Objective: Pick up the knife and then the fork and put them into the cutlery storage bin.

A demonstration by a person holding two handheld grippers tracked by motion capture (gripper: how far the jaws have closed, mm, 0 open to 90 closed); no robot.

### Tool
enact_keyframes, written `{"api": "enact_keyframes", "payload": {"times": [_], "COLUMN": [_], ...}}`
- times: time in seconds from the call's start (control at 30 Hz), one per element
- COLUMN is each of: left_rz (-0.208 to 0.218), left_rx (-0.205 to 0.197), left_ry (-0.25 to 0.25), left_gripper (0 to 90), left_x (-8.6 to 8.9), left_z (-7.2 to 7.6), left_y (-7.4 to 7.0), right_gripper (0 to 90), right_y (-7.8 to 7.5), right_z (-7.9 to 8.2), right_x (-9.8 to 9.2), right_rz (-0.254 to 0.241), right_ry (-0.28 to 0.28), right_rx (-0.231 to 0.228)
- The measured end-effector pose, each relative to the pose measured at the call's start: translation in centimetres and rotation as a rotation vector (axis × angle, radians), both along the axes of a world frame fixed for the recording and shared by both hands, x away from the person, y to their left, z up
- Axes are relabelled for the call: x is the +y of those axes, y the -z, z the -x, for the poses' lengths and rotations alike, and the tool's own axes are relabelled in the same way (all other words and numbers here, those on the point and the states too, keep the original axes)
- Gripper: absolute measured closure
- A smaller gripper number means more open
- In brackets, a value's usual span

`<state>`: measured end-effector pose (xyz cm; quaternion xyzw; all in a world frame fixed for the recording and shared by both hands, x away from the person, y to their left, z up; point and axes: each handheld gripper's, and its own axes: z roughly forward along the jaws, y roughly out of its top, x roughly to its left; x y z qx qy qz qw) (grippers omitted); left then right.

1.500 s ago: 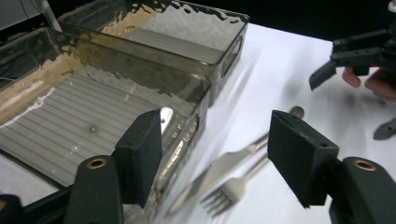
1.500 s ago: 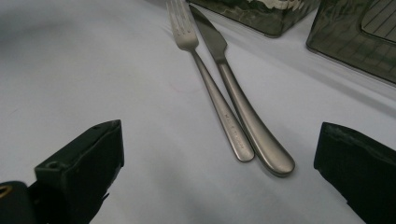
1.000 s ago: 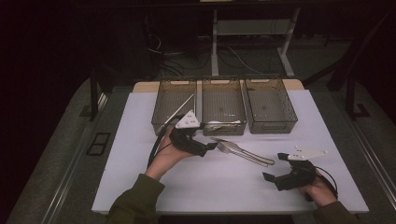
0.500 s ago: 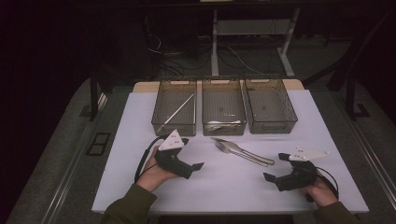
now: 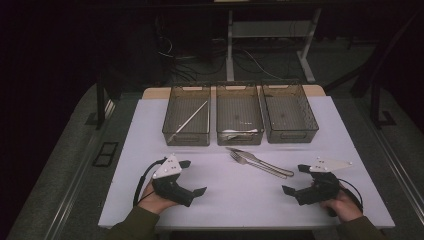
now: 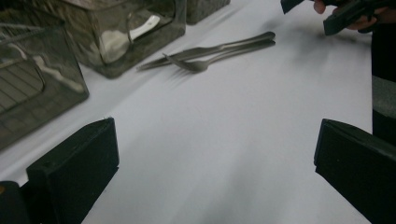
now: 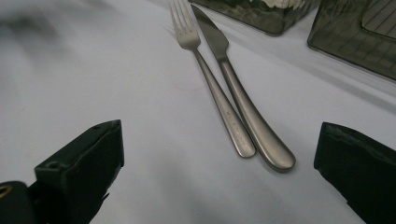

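From the high view I see my left gripper [image 5: 192,177] and right gripper [image 5: 295,181] low over the white table [image 5: 220,200], fork [image 5: 252,164] and knife [image 5: 262,161] side by side between them, just before the three bins [image 5: 239,120]. In the left gripper view the jaws, just opened, stand wide with nothing between them, the cutlery ahead. In the right gripper view the jaws stand apart, empty, the handles close in front.

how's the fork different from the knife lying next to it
The fork ends in tines and has a slim handle; the knife ends in a flat blade and has a thicker, rounder handle that reaches nearer the right gripper. Both are matte metal, flat on the table, handles touching.
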<state>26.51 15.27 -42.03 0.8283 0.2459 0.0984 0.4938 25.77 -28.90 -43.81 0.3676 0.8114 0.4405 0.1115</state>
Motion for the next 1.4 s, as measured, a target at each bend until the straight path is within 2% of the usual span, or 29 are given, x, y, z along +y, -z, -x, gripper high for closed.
{"api": "enact_keyframes", "payload": {"times": [0.1, 0.23, 0.3, 0.37, 0.5, 0.63, 0.8, 0.93, 1.0, 1.1, 1.2, 1.33, 1.4], "left_rz": [-0.004, -0.006, -0.012, -0.008, -0.008, -0.017, -0.010, -0.007, -0.018, -0.019, -0.019, -0.021, -0.019], "left_rx": [0.008, 0.012, 0.011, 0.014, 0.018, 0.022, 0.028, 0.032, 0.033, 0.029, 0.029, 0.032, 0.031], "left_ry": [0.000, 0.004, 0.008, 0.005, 0.007, 0.019, 0.017, 0.016, 0.021, 0.027, 0.028, 0.027, 0.028], "left_gripper": [0.0, 0.0, 0.0, 0.0, 0.0, 0.0, 0.0, 0.0, 0.0, 0.0, 0.0, 0.0, 0.0], "left_x": [0.2, 0.1, 0.2, 0.2, 0.1, -0.2, -0.2, -0.2, -0.3, -0.5, -0.4, -0.4, -0.5], "left_z": [0.1, -0.1, -0.1, -0.1, -0.1, -0.2, -0.2, -0.3, -0.3, -0.2, -0.3, -0.3, -0.3], "left_y": [0.2, 0.4, 0.4, 0.4, 0.5, 0.5, 0.6, 0.7, 0.6, 0.7, 0.7, 0.7, 0.7], "right_gripper": [1.6, 1.6, 1.6, 1.6, 1.6, 1.6, 1.7, 1.7, 6.5, 6.8, 14.4, 15.2, 15.4], "right_y": [0.0, -0.2, -0.5, -0.9, -1.8, -2.1, -2.5, -2.7, -2.8, -3.1, -3.2, -3.7, -3.8], "right_z": [0.0, -0.1, -0.1, -0.2, -0.4, -0.5, -1.1, -1.8, -2.1, -2.8, -3.5, -4.4, -4.8], "right_x": [-0.1, -0.6, -0.9, -1.0, -1.0, -0.9, -0.7, -0.3, -0.3, -0.1, 0.2, 0.7, 1.0], "right_rz": [0.010, 0.014, 0.000, -0.003, -0.010, 0.002, 0.023, 0.040, 0.031, 0.028, 0.019, 0.009, 0.019], "right_ry": [0.005, 0.039, 0.051, 0.062, 0.074, 0.040, 0.016, 0.019, 0.013, 0.006, -0.020, -0.039, -0.044], "right_rx": [0.006, 0.015, 0.020, -0.006, -0.027, -0.037, -0.029, -0.022, -0.019, -0.010, -0.005, 0.004, 0.001]}}
